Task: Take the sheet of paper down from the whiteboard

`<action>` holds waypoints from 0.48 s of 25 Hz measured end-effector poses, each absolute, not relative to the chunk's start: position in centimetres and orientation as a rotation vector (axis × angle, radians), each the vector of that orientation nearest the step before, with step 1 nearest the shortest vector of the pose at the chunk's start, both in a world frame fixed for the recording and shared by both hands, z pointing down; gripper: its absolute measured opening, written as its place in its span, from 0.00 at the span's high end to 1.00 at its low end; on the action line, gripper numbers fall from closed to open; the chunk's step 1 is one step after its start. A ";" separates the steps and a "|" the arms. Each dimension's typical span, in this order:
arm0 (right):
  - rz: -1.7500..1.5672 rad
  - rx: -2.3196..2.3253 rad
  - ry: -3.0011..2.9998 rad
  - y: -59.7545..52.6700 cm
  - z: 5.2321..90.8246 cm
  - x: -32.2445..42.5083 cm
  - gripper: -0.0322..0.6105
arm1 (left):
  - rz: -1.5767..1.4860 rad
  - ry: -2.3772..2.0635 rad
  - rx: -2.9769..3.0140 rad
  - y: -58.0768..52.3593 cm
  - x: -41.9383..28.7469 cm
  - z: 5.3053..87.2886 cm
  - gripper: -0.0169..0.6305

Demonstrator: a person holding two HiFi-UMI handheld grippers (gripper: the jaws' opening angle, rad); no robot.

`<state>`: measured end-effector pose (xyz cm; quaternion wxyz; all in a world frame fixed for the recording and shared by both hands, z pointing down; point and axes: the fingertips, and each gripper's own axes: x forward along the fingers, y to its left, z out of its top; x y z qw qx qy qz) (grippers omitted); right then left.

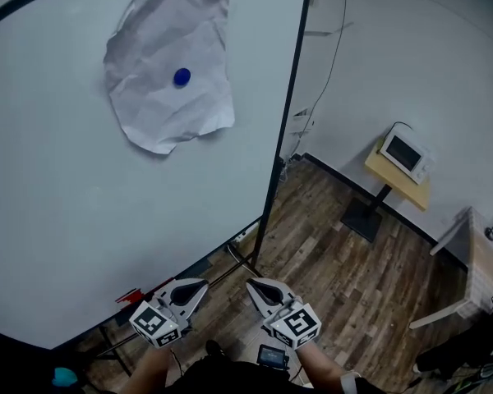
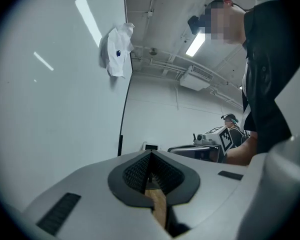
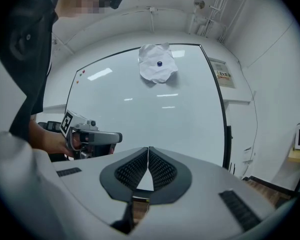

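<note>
A crumpled white sheet of paper hangs high on the whiteboard, pinned by a blue round magnet. The sheet also shows small in the left gripper view as the paper and in the right gripper view as the paper. My left gripper and right gripper are held low, side by side, well below the paper and apart from the board. Both are shut with nothing between their jaws.
The whiteboard's black frame edge runs down to a stand on the wood floor. A small table carrying a white appliance stands by the wall at right. Another table edge is at far right.
</note>
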<state>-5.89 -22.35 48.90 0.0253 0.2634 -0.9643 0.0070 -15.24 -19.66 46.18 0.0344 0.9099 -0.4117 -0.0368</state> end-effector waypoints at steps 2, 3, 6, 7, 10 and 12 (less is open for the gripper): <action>0.001 0.824 -2.987 -24.1 48.0 -7.2 0.92 | -0.123 -1.259 2.833 -21.3 -16.0 44.7 0.96; -0.005 0.828 -2.986 -24.8 47.7 -7.8 0.92 | -0.130 -1.251 2.855 -21.9 -16.3 43.9 0.96; -0.023 0.837 -2.975 -26.3 47.3 -9.5 0.92 | -0.136 -1.227 2.950 -22.9 -16.9 41.9 0.96; -0.019 0.842 -2.974 -26.9 47.3 -9.9 0.92 | -0.132 -1.225 2.985 -23.2 -17.1 41.4 0.96; 0.017 0.860 -2.975 -28.4 47.4 -10.7 0.92 | -0.151 -1.199 3.053 -24.1 -17.6 40.3 0.96; 0.017 0.881 -2.975 -29.3 47.4 -11.1 0.92 | -0.184 -1.165 3.059 -24.9 -17.7 39.9 0.96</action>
